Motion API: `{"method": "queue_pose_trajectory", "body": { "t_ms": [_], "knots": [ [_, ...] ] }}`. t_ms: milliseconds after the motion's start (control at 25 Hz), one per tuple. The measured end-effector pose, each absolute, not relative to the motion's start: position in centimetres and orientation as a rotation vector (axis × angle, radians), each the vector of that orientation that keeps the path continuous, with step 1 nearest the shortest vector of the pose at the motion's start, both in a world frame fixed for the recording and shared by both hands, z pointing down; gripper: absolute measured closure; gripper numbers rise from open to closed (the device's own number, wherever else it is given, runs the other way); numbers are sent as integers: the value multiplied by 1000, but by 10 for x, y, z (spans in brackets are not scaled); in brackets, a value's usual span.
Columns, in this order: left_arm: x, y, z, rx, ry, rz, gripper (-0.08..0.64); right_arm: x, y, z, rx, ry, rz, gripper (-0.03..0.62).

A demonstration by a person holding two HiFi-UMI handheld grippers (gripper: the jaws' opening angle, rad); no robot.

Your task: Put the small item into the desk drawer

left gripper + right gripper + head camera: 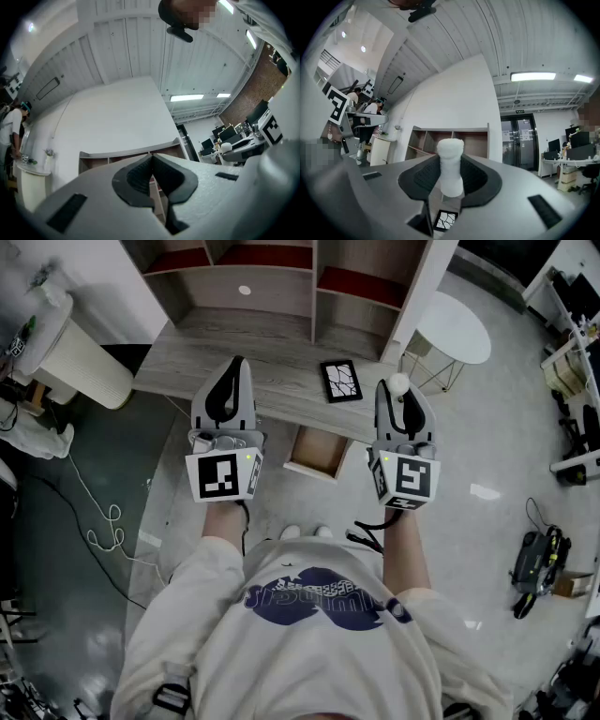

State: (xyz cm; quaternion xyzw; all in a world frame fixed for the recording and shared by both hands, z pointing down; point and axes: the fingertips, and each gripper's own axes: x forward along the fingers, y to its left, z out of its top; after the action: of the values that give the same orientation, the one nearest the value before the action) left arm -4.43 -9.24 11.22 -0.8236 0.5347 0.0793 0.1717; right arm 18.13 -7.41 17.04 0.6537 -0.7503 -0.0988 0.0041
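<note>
A pale grey floor fills most of the head view. At top centre, a wooden tabletop carries open shelves. A round white table stands upper right. A white cable loops at left. Strip lights glow overhead.

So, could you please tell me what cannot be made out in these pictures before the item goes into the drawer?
Drawer: in the head view its rear is hidden under the desk edge; neither gripper view shows it.
White item: in the right gripper view its lower end is hidden between the pads of the right gripper; in the head view it is too small to identify.
Shirt print: in the head view it is blurred and unreadable.
</note>
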Motion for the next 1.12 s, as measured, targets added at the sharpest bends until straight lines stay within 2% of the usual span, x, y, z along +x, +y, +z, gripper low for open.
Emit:
{"method": "queue_pose_trajectory", "body": {
  "t_ms": [1120],
  "knots": [
    [-60, -99, 119, -2323, 1553, 204, 551, 175, -77, 175, 1987, -2450, -274, 466]
  ]
}}
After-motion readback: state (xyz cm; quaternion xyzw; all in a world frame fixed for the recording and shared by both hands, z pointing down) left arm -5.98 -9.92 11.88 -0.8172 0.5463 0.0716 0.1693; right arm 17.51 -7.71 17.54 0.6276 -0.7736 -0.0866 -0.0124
